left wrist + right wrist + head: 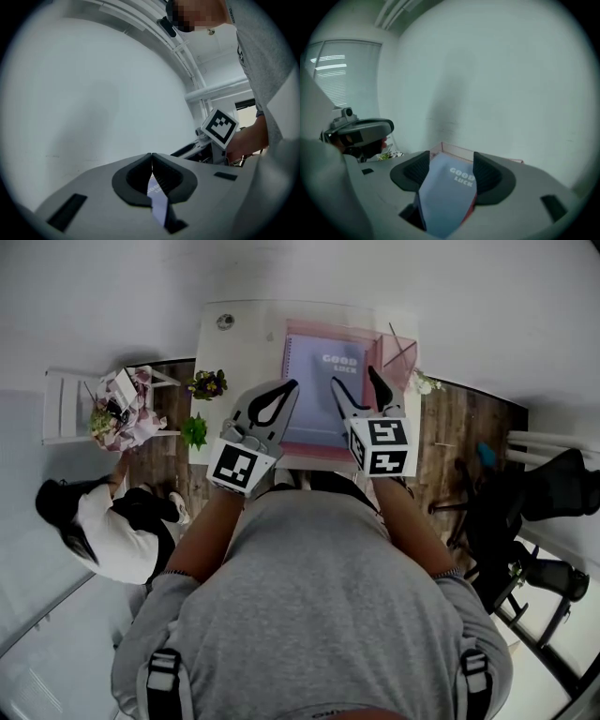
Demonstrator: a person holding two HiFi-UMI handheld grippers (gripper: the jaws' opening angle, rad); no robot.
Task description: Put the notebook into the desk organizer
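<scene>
Lavender spiral-bound notebook (317, 381) printed GOOD LUCK: lies flat inside the shallow pink desk organizer tray (395, 341), at 12 o'clock from the person, on a white desk (246, 343). Left gripper (293, 383): over the cover's 7 o'clock corner, jaw tips pressed together, nothing caught between them. Right gripper (354, 377): over the cover's 4 o'clock part, jaws spread wide, notebook showing in the gap, pads not pressing on it.

We find the notebook (322, 395) lying in the organizer (394, 345) on the right half of the desk (239, 362). Two plants (207, 384) stand just left of the desk; a person (112, 521) sits farther left.
</scene>
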